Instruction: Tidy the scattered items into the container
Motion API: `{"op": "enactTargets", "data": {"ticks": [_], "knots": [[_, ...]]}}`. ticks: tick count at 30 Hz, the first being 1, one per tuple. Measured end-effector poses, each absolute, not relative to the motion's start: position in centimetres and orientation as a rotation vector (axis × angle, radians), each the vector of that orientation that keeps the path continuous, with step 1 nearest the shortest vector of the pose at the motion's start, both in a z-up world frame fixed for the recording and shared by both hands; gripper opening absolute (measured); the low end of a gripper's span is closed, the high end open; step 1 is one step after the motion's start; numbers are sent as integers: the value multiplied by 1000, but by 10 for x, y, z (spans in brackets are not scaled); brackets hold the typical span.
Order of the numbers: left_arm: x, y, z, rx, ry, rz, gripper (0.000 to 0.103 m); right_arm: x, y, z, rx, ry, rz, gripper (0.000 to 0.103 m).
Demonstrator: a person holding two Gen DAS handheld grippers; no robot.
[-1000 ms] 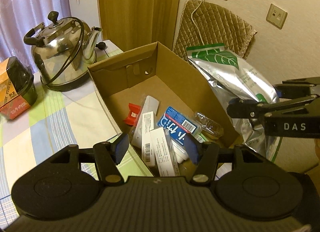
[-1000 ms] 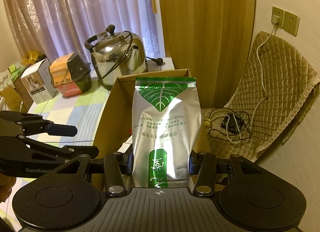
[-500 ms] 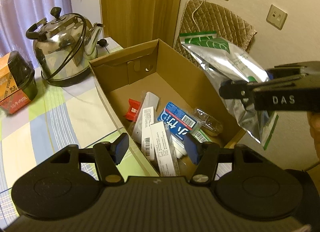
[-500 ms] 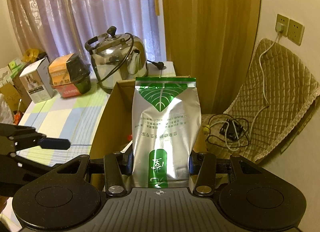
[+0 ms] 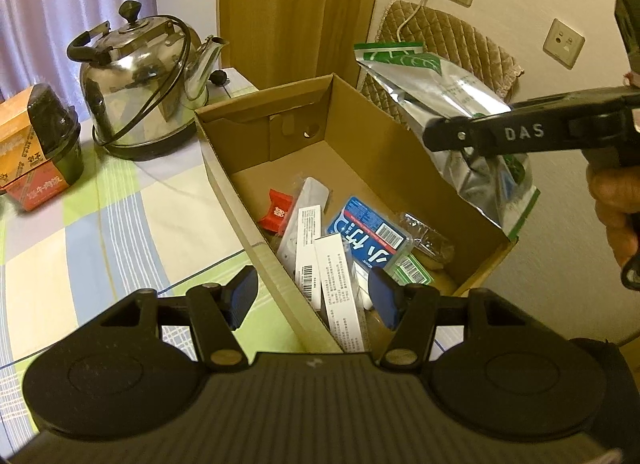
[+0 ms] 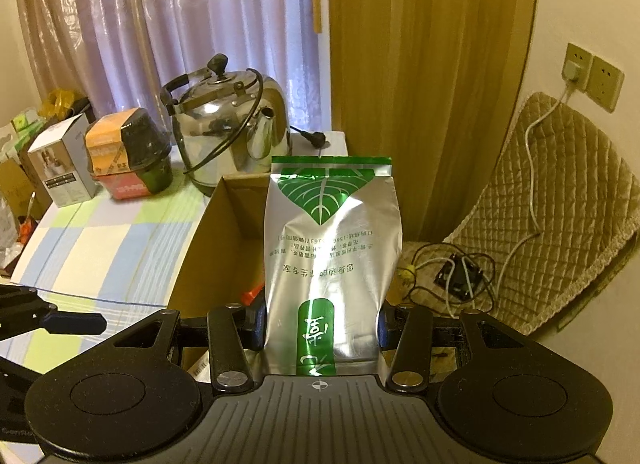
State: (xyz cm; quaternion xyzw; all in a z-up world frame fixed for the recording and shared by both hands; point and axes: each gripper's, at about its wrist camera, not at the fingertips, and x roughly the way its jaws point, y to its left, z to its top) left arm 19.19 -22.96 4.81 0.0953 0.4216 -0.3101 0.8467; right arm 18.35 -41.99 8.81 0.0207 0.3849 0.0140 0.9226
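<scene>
Fingers (image 6: 276, 328) of right gripper (image 6: 320, 330) clenched on foil bag (image 6: 332, 248), now lifted higher, at 2 o'clock over cardboard box's (image 5: 240, 192) rim; ready for lowering in. Left gripper (image 5: 314, 296) spread wide, empty.

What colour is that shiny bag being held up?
Silver foil bag with a green leaf design and green top strip; the right wrist view shows it best.
</scene>
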Motion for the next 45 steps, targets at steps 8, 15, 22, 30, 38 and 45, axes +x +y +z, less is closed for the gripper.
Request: {"op": "enactTargets", "data": {"ticks": [8,15,22,30,38,45], "knots": [[192,-222,50,189,888,-650,56,184,-422,80,52,764,22,92],[190,-216,47,176,895,-645,56,169,-429,77,94,767,-9,92],[183,-211,51,164,890,-644,59,147,-425,78,143,759,-20,92],[170,-199,57,150,876,-631,61,130,-408,83,145,753,-3,92],[152,-187,64,135,869,-617,65,111,-394,91,152,750,8,92],[137,-175,67,126,871,-596,69,91,-387,95,177,742,4,92]]}}
